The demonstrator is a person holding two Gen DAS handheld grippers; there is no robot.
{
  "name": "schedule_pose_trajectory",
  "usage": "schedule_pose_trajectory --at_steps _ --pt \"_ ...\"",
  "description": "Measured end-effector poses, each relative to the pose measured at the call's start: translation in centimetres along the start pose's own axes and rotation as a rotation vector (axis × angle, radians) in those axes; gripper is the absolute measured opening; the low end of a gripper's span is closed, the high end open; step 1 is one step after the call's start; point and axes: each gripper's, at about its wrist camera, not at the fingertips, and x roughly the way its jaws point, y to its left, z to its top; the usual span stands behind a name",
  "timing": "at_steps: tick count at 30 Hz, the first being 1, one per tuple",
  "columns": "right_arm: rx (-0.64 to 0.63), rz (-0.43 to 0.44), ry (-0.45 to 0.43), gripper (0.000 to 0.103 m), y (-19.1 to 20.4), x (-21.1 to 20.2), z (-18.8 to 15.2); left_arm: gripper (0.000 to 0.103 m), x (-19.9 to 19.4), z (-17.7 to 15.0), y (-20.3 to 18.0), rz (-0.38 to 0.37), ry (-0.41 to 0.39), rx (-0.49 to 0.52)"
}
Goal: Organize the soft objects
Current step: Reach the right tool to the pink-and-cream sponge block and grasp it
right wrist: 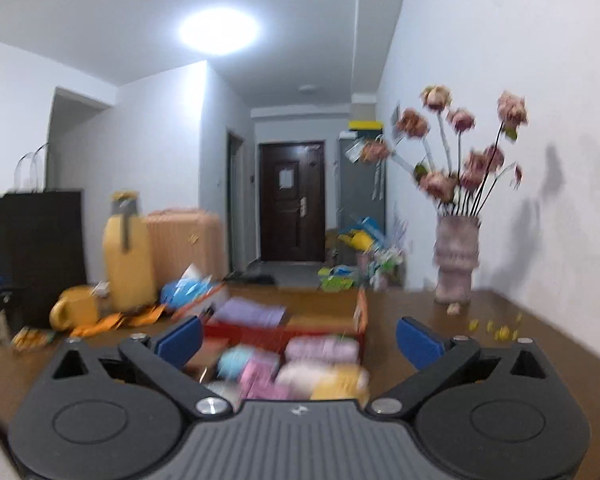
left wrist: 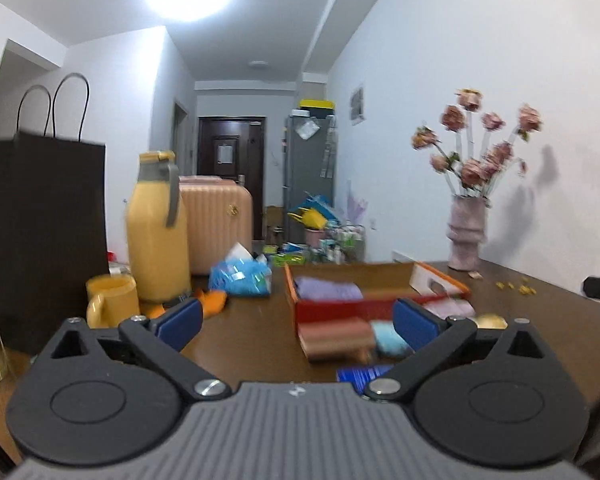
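Folded cloths (right wrist: pixel 300 372) lie in a loose pile on the table (left wrist: pixel 252 332) just in front of the red box (right wrist: pixel 284 334), which holds a lilac cloth (left wrist: pixel 327 290). Left gripper (left wrist: pixel 298 320) and right gripper (right wrist: pixel 298 338) stand wide apart, empty. Cloths look light, limp and compressible; pinching a thick folded edge should prevent unfolding

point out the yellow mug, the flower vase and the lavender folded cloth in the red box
yellow mug (left wrist: pixel 112 300), left wrist view, on its side wall
flower vase (left wrist: pixel 467 236), left wrist view, on its ribbed body
lavender folded cloth (left wrist: pixel 327 290), left wrist view, on its top surface
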Motion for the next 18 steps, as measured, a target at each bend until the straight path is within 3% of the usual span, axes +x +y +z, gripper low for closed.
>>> schedule_pose_trajectory --at_steps 5,7,10,14,18 --pt "0.008 -0.005 0.063 0.103 2.7 -2.8 -6.2 0.103 -2.6 -5.1 -0.1 -0.027 0.085 -0.012" --pt "0.034 0.042 0.071 0.103 3.3 -4.0 -7.3 0.103 -3.3 -6.2 0.0 -0.053 0.114 -0.011" --pt "-0.014 0.108 0.064 0.103 4.2 -4.5 -7.8 0.103 -3.8 -7.2 0.4 -0.054 0.117 0.005" --pt "-0.007 0.064 0.045 0.103 5.3 -4.7 -8.4 0.103 -3.5 -7.4 0.6 -0.037 0.131 -0.028" --pt "-0.002 0.077 0.061 0.103 5.5 -4.5 -8.5 0.103 -3.7 -7.3 0.2 -0.03 0.115 0.0"
